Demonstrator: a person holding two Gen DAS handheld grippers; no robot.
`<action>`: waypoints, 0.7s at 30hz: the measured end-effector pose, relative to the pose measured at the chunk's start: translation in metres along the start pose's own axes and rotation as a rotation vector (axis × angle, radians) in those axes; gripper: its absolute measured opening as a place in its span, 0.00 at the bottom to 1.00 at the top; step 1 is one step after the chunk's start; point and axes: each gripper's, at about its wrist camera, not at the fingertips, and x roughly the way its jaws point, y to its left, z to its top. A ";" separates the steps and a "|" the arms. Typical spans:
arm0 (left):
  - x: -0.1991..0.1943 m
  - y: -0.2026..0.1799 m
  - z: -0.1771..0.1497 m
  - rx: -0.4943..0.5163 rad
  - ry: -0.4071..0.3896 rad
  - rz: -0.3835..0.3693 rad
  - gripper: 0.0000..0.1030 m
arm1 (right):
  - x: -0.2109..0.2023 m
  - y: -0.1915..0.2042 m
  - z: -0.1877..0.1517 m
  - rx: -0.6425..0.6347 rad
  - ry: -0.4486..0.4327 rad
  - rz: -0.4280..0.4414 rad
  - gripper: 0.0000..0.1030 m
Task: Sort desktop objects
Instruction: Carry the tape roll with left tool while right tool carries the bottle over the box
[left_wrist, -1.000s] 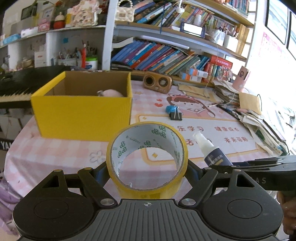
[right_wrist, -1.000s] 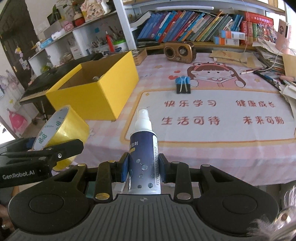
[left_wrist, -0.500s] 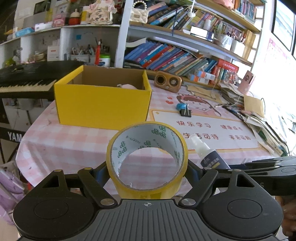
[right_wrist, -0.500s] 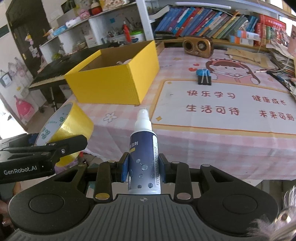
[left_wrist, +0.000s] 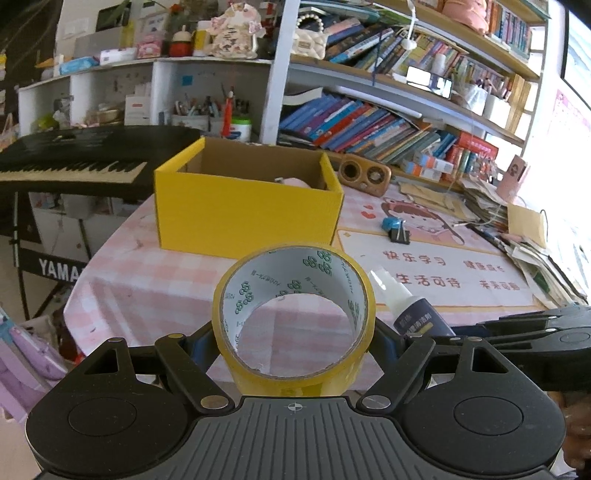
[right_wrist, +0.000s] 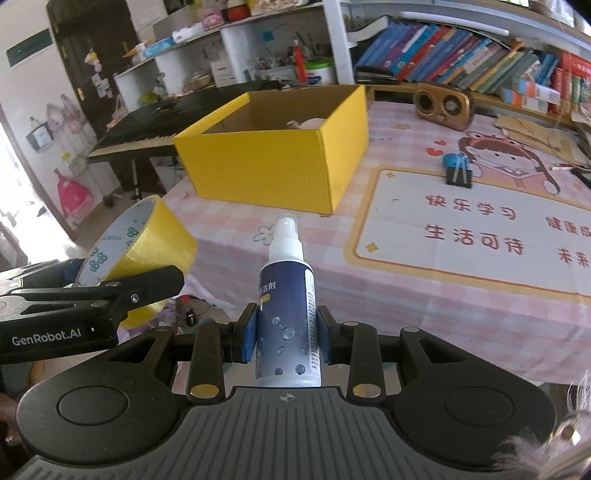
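Observation:
My left gripper is shut on a yellow tape roll, held upright off the table's near edge; the roll also shows in the right wrist view. My right gripper is shut on a dark blue spray bottle with a white nozzle, also seen in the left wrist view. An open yellow cardboard box stands on the pink checked table, far left, with a pink object inside. The box also shows in the right wrist view.
A blue and black binder clip lies on the printed mat. A wooden speaker stands behind the box. Paper piles fill the right side. A black keyboard stands left of the table; bookshelves behind.
Both grippers have pulled back from the table with their objects still held; the box and table look farther away and the table's near edge has come into view.

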 end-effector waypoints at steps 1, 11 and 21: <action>-0.001 0.002 0.000 -0.003 0.000 0.002 0.80 | 0.001 0.002 0.001 -0.005 0.001 0.005 0.29; -0.002 0.016 0.002 -0.063 -0.015 0.024 0.80 | 0.006 0.011 0.007 -0.033 0.011 0.030 0.29; 0.008 0.024 0.022 -0.081 -0.059 0.047 0.80 | 0.020 0.010 0.031 -0.068 0.000 0.060 0.29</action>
